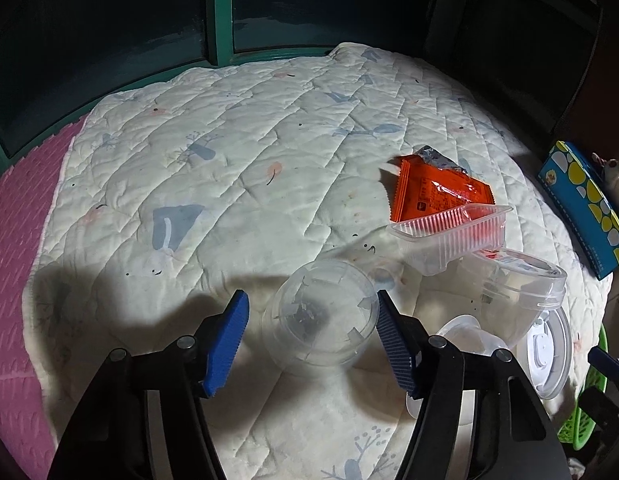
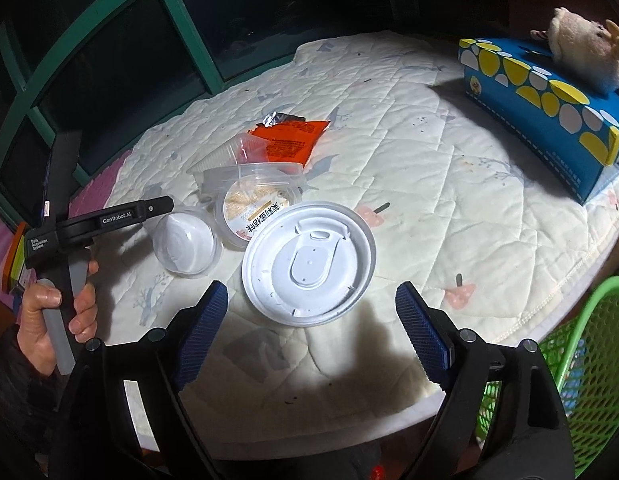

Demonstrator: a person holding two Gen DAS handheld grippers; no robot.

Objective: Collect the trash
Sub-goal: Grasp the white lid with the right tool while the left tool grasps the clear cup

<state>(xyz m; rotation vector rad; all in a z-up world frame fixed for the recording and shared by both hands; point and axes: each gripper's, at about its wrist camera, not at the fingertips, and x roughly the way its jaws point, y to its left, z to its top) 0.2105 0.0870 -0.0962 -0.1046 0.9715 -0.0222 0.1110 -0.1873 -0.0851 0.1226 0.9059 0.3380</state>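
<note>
Trash lies on a quilted cream mat (image 1: 237,168). My left gripper (image 1: 309,340) is open, its blue pads on either side of a small clear plastic cup (image 1: 321,316), which shows in the right wrist view too (image 2: 187,242). Beyond lie an orange wrapper (image 1: 437,188), a clear ribbed tray (image 1: 449,236), a clear tub (image 1: 513,292) and a white lid (image 1: 547,354). My right gripper (image 2: 311,332) is open just in front of the white lid (image 2: 309,264). The tub (image 2: 257,204), tray (image 2: 233,154) and wrapper (image 2: 293,140) lie behind it.
A blue and yellow tissue box (image 2: 549,108) with a plush toy (image 2: 585,56) on it stands at the mat's right side. A green mesh basket (image 2: 581,364) sits off the mat's right edge. Pink foam flooring (image 1: 17,240) lies left. Dark green-framed windows stand behind.
</note>
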